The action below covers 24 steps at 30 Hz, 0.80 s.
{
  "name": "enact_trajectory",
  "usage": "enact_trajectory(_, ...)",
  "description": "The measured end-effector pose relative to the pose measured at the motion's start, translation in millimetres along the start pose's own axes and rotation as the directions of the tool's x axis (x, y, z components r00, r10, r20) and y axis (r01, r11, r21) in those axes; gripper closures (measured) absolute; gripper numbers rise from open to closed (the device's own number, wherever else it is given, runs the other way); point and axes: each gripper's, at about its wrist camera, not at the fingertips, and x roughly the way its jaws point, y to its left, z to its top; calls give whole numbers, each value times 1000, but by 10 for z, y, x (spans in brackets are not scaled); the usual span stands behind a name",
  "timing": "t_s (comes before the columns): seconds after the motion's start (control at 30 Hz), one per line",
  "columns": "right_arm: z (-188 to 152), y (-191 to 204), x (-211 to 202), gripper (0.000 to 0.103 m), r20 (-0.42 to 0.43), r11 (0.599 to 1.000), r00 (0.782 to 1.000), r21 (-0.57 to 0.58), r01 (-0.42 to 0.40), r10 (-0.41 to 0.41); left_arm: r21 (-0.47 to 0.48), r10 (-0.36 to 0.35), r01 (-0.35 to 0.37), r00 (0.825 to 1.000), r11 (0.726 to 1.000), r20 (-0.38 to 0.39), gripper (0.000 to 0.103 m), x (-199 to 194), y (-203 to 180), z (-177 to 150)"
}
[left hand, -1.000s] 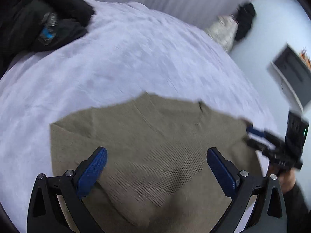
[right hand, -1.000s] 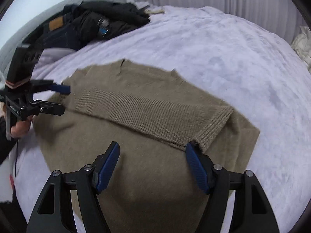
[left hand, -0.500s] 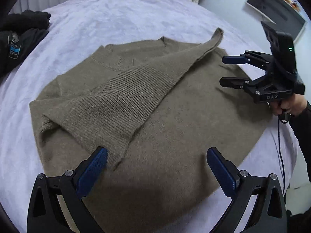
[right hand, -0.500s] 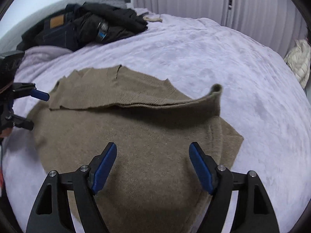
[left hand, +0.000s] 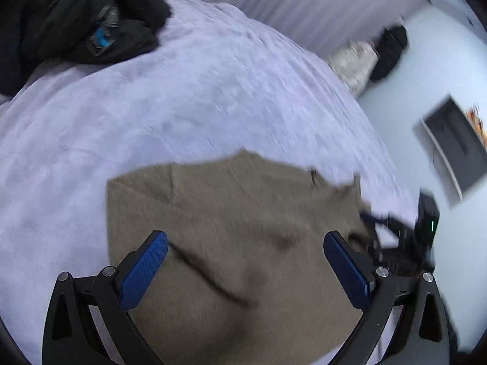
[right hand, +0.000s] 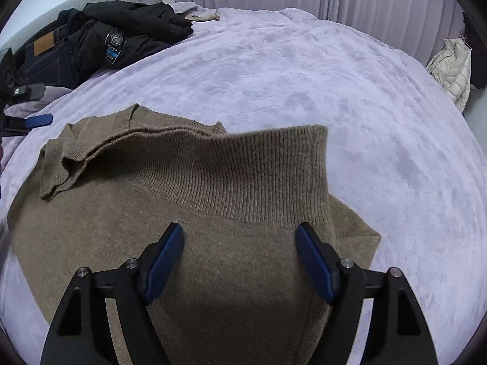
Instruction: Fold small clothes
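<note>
An olive-brown knit sweater (right hand: pixel 213 213) lies on the lavender bed cover (right hand: pixel 334 91), with its ribbed hem (right hand: pixel 258 170) folded over the body. It also shows in the blurred left wrist view (left hand: pixel 231 213). My right gripper (right hand: pixel 240 261) is open and empty, low over the sweater just in front of the ribbed fold. My left gripper (left hand: pixel 243 267) is open and empty over the sweater's left part. The right gripper also appears in the left wrist view (left hand: pixel 389 228) at the sweater's right edge. The left gripper's blue fingertip (right hand: pixel 38 120) shows at the far left of the right wrist view.
A heap of dark clothes (right hand: pixel 106 42) with jeans lies at the bed's far left, seen also in the left wrist view (left hand: pixel 85 21). A cream jacket (right hand: pixel 453 70) hangs at the right by the curtains. A dark screen (left hand: pixel 453 146) is on the wall.
The left gripper has swung back left and low over the sweater, its view now blurred. The right gripper moved closer to the ribbed fold, which now lies further over the body.
</note>
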Motion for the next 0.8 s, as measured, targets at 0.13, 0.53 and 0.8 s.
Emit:
enact_trajectory(0.13, 15, 181, 41, 23, -7, 994, 999, -105, 30, -31, 332, 152, -81, 969, 940, -194, 1, 412, -539, -482)
enact_trajectory(0.53, -1, 90, -84, 23, 22, 998, 998, -43, 54, -53, -167, 51, -20, 982, 986, 183, 1, 43, 134, 509)
enact_trajectory(0.8, 345, 160, 98, 23, 43, 998, 999, 66, -3, 0, 60, 196, -202, 975, 977, 101, 1, 458, -351, 480)
